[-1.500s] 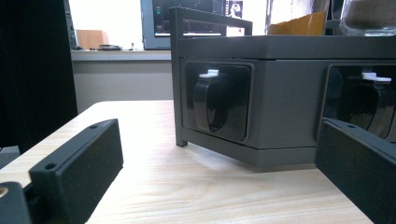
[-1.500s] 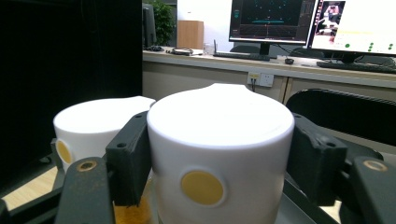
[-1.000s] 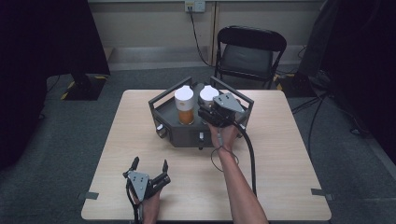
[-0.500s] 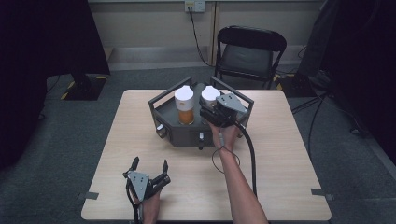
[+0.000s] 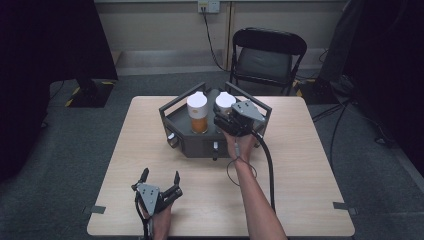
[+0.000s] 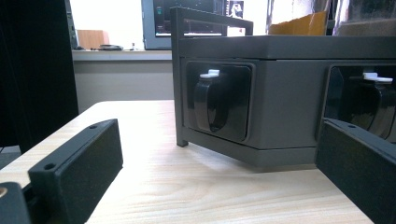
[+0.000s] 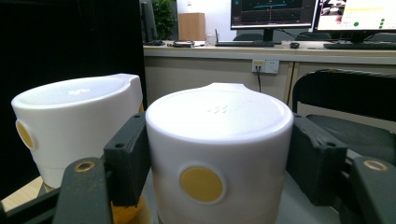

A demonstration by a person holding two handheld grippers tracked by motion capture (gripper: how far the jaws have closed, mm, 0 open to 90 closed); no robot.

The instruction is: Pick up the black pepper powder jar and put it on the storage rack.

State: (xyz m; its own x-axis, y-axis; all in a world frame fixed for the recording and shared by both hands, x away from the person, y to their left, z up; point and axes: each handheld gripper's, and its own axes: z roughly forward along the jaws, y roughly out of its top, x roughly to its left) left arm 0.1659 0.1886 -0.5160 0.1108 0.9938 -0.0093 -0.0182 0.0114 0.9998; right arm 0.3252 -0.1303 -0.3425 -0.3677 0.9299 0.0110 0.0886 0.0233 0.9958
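White-lidded jar (image 7: 218,158) clamped between right gripper (image 5: 231,119) pads, centre-right of high view, in dark grey tray (image 5: 172,116); second jar (image 5: 198,111) just beside, left; left gripper (image 5: 159,186) lower left on table (image 5: 300,165), jaws wide, holding nothing; vs earlier frame: no visible change.

Matt white plastic lid (image 7: 219,140), matt dark grey base (image 6: 285,98) w/ pale smooth wood-grain table (image 5: 300,165).
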